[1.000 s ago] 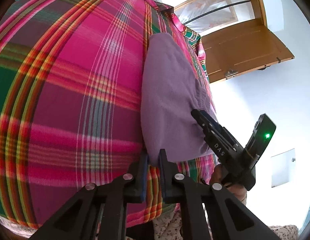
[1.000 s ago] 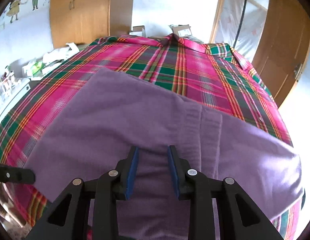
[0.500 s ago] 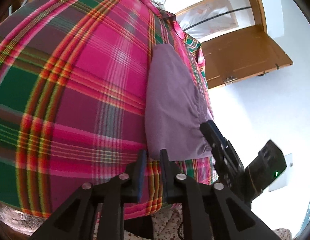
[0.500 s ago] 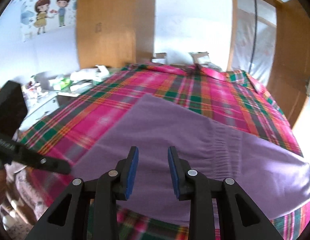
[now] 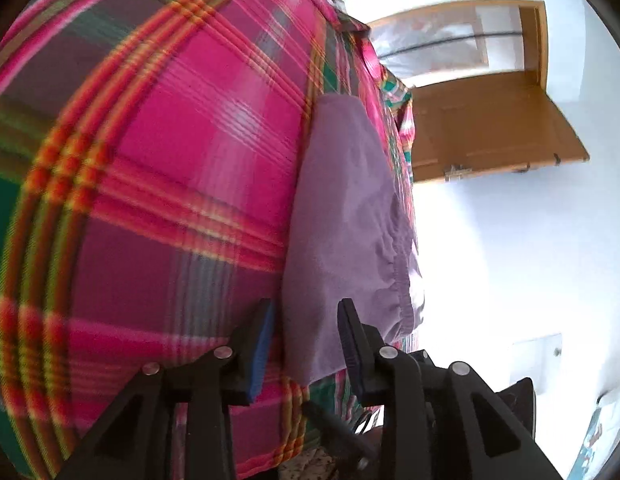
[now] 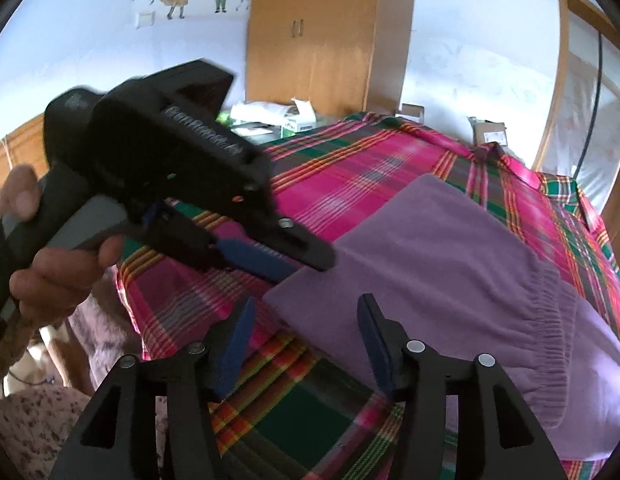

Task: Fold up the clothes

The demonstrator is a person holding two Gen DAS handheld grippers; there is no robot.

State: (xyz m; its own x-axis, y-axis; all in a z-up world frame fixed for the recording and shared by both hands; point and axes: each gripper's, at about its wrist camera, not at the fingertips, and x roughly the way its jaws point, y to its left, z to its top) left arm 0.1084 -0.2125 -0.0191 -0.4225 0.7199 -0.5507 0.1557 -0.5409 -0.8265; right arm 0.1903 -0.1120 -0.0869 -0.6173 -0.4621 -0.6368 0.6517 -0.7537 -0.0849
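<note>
A folded purple garment [image 5: 349, 208] with an elastic waistband lies flat on a pink and green plaid bedspread [image 5: 170, 160]. My left gripper [image 5: 306, 312] is open, and the garment's near corner edge lies between its fingers. In the right wrist view the same purple garment [image 6: 449, 256] fills the right half on the bedspread [image 6: 349, 176]. My right gripper [image 6: 306, 304] is open just in front of the garment's near left corner, holding nothing. The left gripper [image 6: 306, 266], held by a hand [image 6: 50, 272], reaches that same corner from the left.
A wooden wardrobe [image 6: 321, 36] stands against the far wall. Boxes and packets [image 6: 270, 118] are piled beyond the bed. A wooden door [image 5: 481, 128] stands past the bed's far side. A floral sleeve [image 6: 34, 420] is at the lower left.
The right gripper has drawn back from the garment's middle to its near left corner and its jaws stand wider. The left gripper has opened and moved in on that corner.
</note>
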